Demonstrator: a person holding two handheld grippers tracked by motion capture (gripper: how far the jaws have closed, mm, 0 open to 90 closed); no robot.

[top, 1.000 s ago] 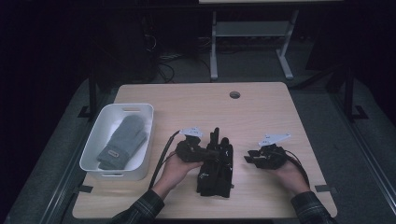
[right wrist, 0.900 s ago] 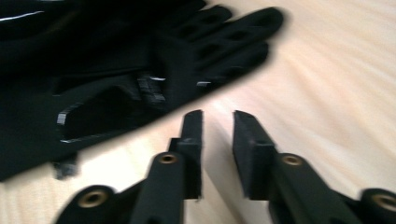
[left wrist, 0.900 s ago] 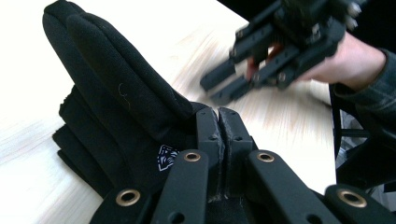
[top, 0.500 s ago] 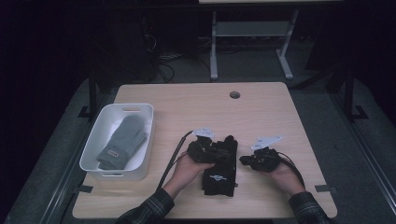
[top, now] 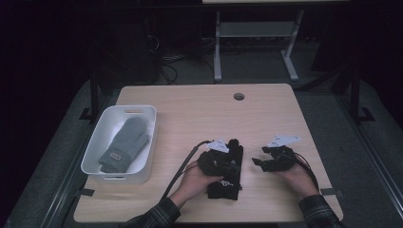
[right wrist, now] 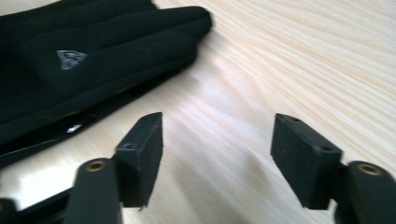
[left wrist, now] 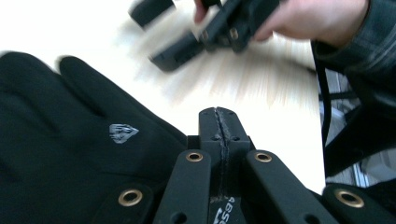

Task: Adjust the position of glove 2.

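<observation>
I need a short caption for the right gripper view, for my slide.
Right gripper, jaws open and empty, above the wooden table beside a black glove.

High view dim, surroundings black; gripper views bright, tabletop (left wrist: 261, 88) glare-washed, motion-blurred (far gripper especially).

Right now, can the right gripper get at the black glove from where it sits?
Probably yes. The right gripper has its jaws apart with nothing between them, and bare table lies between it and the black glove. The left gripper, jaws shut, rests over the glove and may crowd the approach.
</observation>
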